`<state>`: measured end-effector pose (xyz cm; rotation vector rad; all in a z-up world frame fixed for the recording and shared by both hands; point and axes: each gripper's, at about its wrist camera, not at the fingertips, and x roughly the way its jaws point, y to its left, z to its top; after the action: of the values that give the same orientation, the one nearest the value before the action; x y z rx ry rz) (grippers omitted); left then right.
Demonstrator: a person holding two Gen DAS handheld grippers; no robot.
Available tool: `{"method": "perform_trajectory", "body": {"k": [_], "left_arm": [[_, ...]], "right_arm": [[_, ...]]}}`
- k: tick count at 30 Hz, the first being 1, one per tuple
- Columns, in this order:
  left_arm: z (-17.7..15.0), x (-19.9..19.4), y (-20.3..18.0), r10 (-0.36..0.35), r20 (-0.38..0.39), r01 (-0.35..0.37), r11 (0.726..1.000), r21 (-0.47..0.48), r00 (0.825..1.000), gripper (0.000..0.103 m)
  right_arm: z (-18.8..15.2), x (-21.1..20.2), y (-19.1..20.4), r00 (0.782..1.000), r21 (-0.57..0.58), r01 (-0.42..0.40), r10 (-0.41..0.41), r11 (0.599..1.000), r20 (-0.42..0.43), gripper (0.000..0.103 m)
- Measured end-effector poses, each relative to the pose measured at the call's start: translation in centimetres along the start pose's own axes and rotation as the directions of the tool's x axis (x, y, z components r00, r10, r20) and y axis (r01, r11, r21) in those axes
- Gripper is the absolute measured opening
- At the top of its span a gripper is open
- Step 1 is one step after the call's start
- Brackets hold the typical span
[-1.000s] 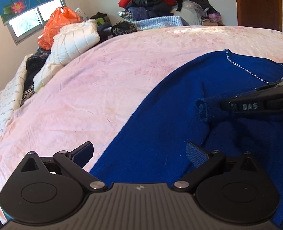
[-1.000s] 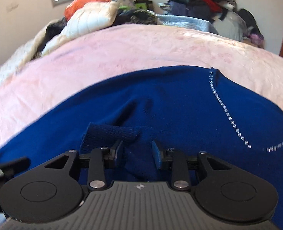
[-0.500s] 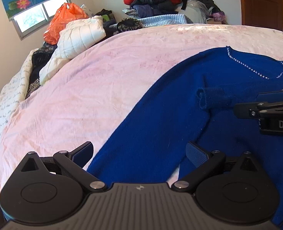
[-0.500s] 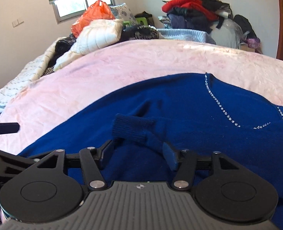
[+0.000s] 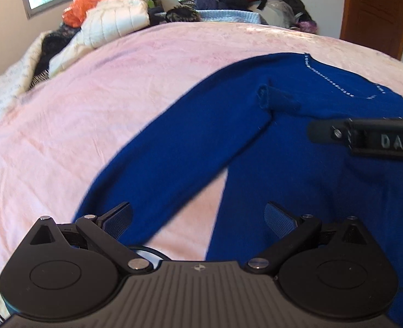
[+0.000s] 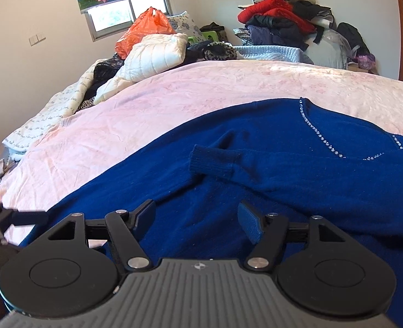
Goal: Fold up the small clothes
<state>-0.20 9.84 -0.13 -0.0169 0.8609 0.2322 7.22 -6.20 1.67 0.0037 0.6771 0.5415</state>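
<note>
Blue knit fills the lower right of both wrist views: your sweater (image 5: pixel 297 169) lies flat on the pink bedspread (image 5: pixel 97 114), its rhinestone-trimmed neckline (image 6: pixel 321 139) toward the upper right of the frame. One sleeve is folded across the body, and its ribbed cuff (image 6: pixel 212 164) rests on the chest just left of the neckline. In the left wrist view a long sleeve runs diagonally from the cuff (image 5: pixel 267 95) down toward the lower left, with a wedge of pink bedspread showing between it and the body.

Your left gripper (image 5: pixel 198 217) is spread wide above the lower part of that sleeve and grips nothing. Your right gripper (image 6: pixel 198 217) is also spread, hovering over the sweater's body with the cuff well ahead of its fingers; it shows as a dark bar at the right edge of the left wrist view (image 5: pixel 365 136).

At the far end of the bed you have a white quilted jacket (image 6: pixel 152 54), an orange plastic bag (image 6: pixel 144 31) and a heap of clothes (image 6: pixel 280 27) against the wall.
</note>
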Motion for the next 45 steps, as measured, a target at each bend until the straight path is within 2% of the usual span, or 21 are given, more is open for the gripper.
{"method": "perform_trajectory", "body": {"k": [2,6,9,12,15,16,20,23,25,26,27,29,30,31,33,35,37,39,42,44,45], "left_arm": [[-0.9,0.2,0.7,-0.005,-0.002,0.005,1.000,0.001,1.000,0.103],[-1.7,1.5,4.2,0.107,-0.019,-0.107,0.993,-0.049,0.994,0.103],[-2.1,2.4,8.3,0.233,-0.062,-0.239,0.965,-0.108,0.970,0.103],[-2.4,2.2,12.5,0.301,-0.100,-0.314,0.933,-0.178,0.948,0.103],[-2.5,1.6,14.8,0.384,-0.122,-0.401,0.895,-0.193,0.915,0.103],[-2.5,1.2,15.4,0.397,-0.118,-0.414,0.889,-0.199,0.910,0.103],[-2.2,-0.7,17.2,0.382,-0.086,-0.391,0.886,-0.250,0.920,0.103],[-1.8,-2.0,18.1,0.432,-0.063,-0.432,0.858,-0.277,0.899,0.103],[-1.7,-2.7,19.0,0.448,-0.061,-0.444,0.843,-0.304,0.892,0.103],[-1.8,-3.0,19.5,0.435,-0.069,-0.432,0.840,-0.328,0.898,0.103],[-2.0,-3.2,20.0,0.403,-0.076,-0.402,0.844,-0.355,0.912,0.103],[-2.4,-3.4,21.0,0.284,-0.101,-0.300,0.854,-0.425,0.953,0.103],[-2.8,-3.5,21.4,0.204,-0.121,-0.237,0.845,-0.479,0.971,0.103],[-3.3,-3.4,21.9,0.125,-0.128,-0.175,0.823,-0.541,0.984,0.103],[-4.3,-3.0,22.7,-0.002,-0.130,-0.085,0.752,-0.654,0.991,0.103],[-5.3,-2.7,22.9,-0.111,-0.113,-0.012,0.659,-0.752,0.987,0.103],[-5.8,-2.1,23.2,-0.175,-0.092,0.030,0.590,-0.806,0.980,0.103],[-6.3,-1.9,23.5,-0.192,-0.066,0.048,0.535,-0.843,0.979,0.103],[-6.6,-1.9,24.3,-0.181,-0.032,0.060,0.479,-0.876,0.983,0.103],[-6.8,-1.7,24.8,-0.200,-0.002,0.085,0.424,-0.902,0.980,0.103],[-6.9,-1.4,25.1,-0.220,0.017,0.104,0.387,-0.916,0.975,0.103]], "right_arm": [[-0.2,-0.1,0.5,1.000,-0.007,-0.004,0.004,1.000,-0.002,0.072],[-0.5,-0.3,1.6,1.000,-0.028,-0.013,0.013,1.000,0.000,0.072],[-0.5,-0.8,2.9,0.999,-0.060,-0.034,0.036,0.998,0.023,0.072],[-0.5,-0.9,4.7,0.996,-0.116,-0.066,0.072,0.991,0.044,0.072],[-0.7,-0.6,7.0,0.991,-0.185,-0.119,0.128,0.975,0.040,0.072],[-0.8,-0.4,7.8,0.990,-0.210,-0.127,0.136,0.969,0.030,0.072],[-1.7,0.6,11.4,0.991,-0.335,-0.132,0.136,0.933,-0.012,0.072],[-2.4,1.2,13.9,0.989,-0.425,-0.147,0.146,0.893,-0.036,0.072],[-3.1,1.3,15.7,0.987,-0.492,-0.152,0.153,0.857,-0.038,0.072],[-3.4,1.5,16.5,0.988,-0.525,-0.149,0.152,0.838,-0.038,0.072],[-3.7,1.7,17.2,0.988,-0.553,-0.147,0.148,0.820,-0.043,0.072],[-4.2,1.9,18.3,0.989,-0.598,-0.144,0.142,0.788,-0.052,0.072],[-4.5,2.1,18.6,0.988,-0.614,-0.146,0.142,0.776,-0.055,0.072],[-4.6,2.2,18.9,0.988,-0.623,-0.150,0.145,0.767,-0.060,0.072],[-4.8,2.6,19.2,0.985,-0.635,-0.167,0.157,0.754,-0.071,0.072],[-4.7,3.2,19.6,0.983,-0.647,-0.177,0.167,0.742,-0.077,0.072],[-4.5,3.7,20.3,0.981,-0.661,-0.182,0.182,0.728,-0.070,0.072],[-4.1,4.3,21.2,0.975,-0.674,-0.200,0.215,0.711,-0.062,0.071],[-3.4,5.5,22.8,0.963,-0.688,-0.234,0.259,0.687,-0.069,0.064],[-3.0,6.8,23.8,0.958,-0.689,-0.264,0.269,0.675,-0.103,0.050],[-3.1,7.5,24.2,0.956,-0.692,-0.273,0.267,0.669,-0.119,0.044]]}}
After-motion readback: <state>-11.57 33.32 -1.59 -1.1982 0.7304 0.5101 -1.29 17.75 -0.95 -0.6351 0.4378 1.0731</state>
